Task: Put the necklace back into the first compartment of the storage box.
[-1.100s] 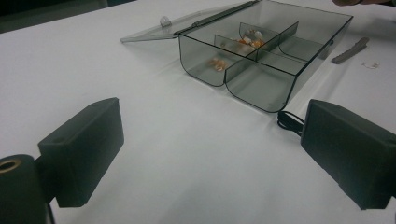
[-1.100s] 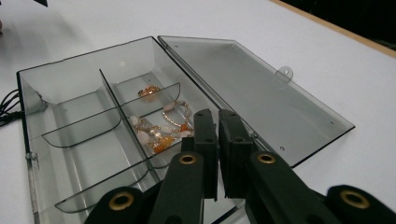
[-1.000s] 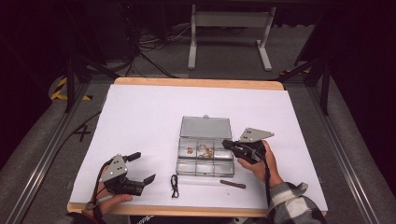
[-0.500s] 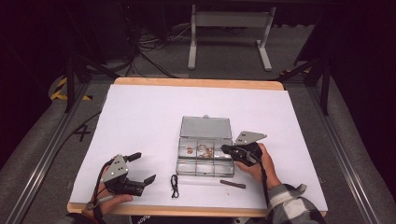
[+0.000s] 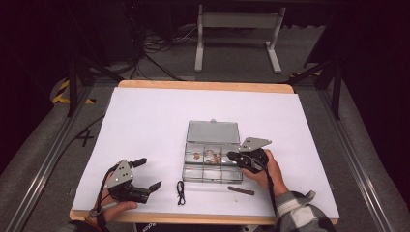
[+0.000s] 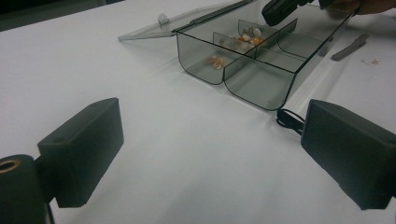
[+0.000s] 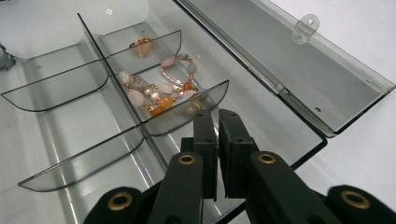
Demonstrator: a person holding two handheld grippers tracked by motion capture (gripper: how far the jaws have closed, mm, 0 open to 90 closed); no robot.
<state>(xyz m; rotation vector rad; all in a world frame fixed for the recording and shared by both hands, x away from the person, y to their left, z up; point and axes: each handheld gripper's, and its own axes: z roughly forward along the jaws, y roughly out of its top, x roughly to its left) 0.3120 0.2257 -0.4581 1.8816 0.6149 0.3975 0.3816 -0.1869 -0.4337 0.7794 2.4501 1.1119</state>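
Right tongs (image 7: 217,116), jaws together on nothing, hover over the clear box (image 5: 211,178); left tongs (image 5: 145,174), jaws apart, idle at 8 o'clock. At 12 o'clock lies the bead bracelet (image 7: 156,91): closed tips may nudge it aside or snag the divider (image 7: 187,109)

**Open organizer box with beaded jewellery**

A clear plastic compartment box (image 5: 211,162) lies on the white desk (image 5: 145,125), its hinged lid (image 5: 212,131) folded flat behind. A beaded bracelet (image 7: 159,91) of orange and pale stones lies in a middle compartment; a smaller orange piece (image 7: 141,46) lies in the next.
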